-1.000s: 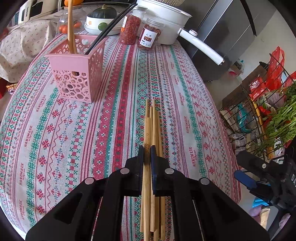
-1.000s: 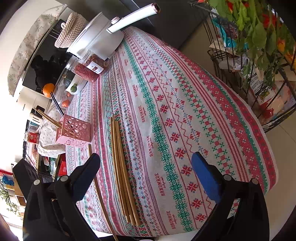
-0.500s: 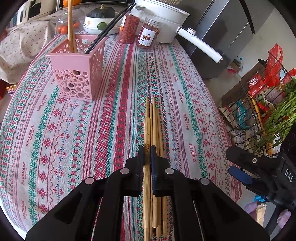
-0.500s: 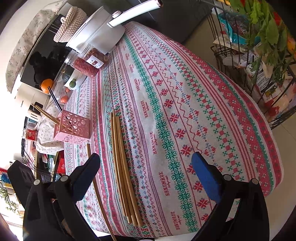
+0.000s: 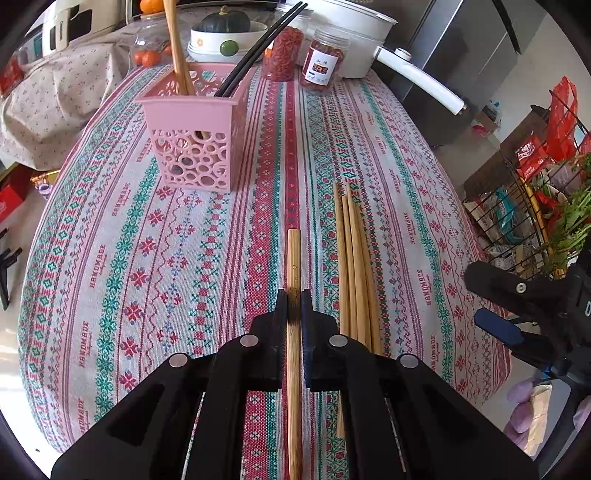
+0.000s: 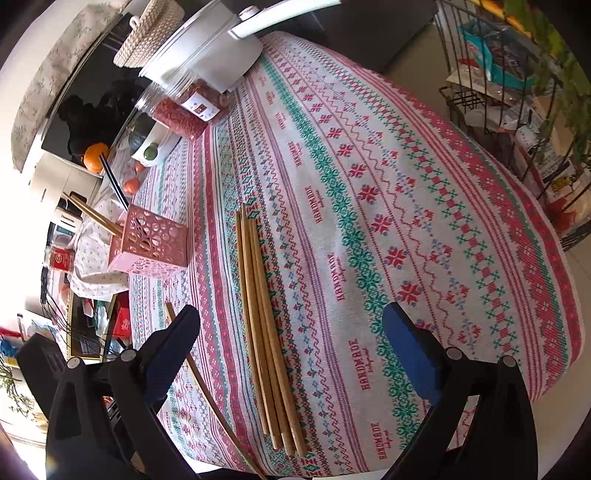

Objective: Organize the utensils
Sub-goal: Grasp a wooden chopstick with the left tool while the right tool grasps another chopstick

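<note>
Single bamboo chopstick runs straight away from the left wrist camera, long axis along the red stripe of the tablecloth, tip aimed toward the far end of the table, somewhat right of the pink basket. It is clear of the cloth at the front end as far as can be judged. Bundle of loose chopsticks lies flat just right of it, roughly parallel, apart from it. Basket already has wooden chopsticks and black chopsticks leaning in it. Two jars, a white pot, a bowl with a squash behind. Path to the basket looks clear. Left gripper clenched on the single chopstick, pads pressing both sides. Right gripper spread wide, holding nothing, hovering over the bundle.
</note>
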Action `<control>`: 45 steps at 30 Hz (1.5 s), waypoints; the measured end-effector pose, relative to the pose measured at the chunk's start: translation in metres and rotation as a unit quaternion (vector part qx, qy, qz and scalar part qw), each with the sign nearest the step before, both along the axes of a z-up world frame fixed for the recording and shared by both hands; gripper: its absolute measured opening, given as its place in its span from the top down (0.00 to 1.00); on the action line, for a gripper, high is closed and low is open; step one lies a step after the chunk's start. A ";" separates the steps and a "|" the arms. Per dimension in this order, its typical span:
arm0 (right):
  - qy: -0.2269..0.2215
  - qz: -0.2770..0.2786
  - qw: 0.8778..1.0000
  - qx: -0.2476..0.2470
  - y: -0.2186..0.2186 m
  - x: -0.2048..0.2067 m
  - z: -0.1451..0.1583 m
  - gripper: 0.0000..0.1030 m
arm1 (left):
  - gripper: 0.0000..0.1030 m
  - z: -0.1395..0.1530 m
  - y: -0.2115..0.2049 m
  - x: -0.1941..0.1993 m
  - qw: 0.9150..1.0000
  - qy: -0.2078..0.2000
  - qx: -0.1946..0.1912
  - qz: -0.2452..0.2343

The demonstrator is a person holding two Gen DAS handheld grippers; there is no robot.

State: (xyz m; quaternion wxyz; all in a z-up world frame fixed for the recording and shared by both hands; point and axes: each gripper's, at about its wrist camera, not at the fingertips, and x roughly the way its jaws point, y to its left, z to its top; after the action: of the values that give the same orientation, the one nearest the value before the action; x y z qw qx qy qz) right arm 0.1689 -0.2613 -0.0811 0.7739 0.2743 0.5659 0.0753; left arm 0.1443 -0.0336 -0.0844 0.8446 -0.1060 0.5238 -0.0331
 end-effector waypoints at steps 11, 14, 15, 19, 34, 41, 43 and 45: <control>0.026 -0.006 0.999 -0.019 0.011 0.023 -0.015 0.07 | 0.94 0.005 -0.009 0.005 0.998 -0.004 0.032 -0.057; 0.013 0.003 0.999 -0.048 0.022 0.040 -0.011 0.07 | 0.94 0.005 0.000 0.006 0.998 -0.012 0.022 -0.051; 0.010 0.007 0.998 -0.053 0.026 0.046 -0.011 0.07 | 0.94 0.005 0.003 0.006 0.999 -0.014 0.017 -0.049; 0.014 0.012 0.998 -0.061 0.039 0.068 -0.021 0.07 | 0.94 0.006 0.014 0.004 0.999 -0.024 0.002 -0.043; -0.038 0.089 0.982 -0.161 0.095 0.119 -0.041 0.95 | 0.94 0.025 0.035 -0.001 0.998 -0.046 -0.018 -0.037; -0.067 0.065 0.989 -0.111 0.061 0.098 -0.019 0.95 | 0.94 0.036 0.049 -0.011 0.997 -0.060 -0.033 -0.025; -0.095 0.064 0.988 -0.104 0.051 0.081 0.002 0.95 | 0.94 0.040 0.052 -0.016 0.997 -0.068 -0.039 -0.024; -0.121 0.064 0.986 -0.098 0.045 0.061 0.021 0.95 | 0.94 0.048 0.057 -0.024 0.995 -0.080 -0.047 -0.025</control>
State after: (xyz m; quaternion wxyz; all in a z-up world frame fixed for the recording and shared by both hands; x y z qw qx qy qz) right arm 0.2304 -0.2167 -0.0596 0.8533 0.1493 0.4893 0.1010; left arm 0.1204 0.0236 -0.0367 0.8768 -0.1297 0.4548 -0.0868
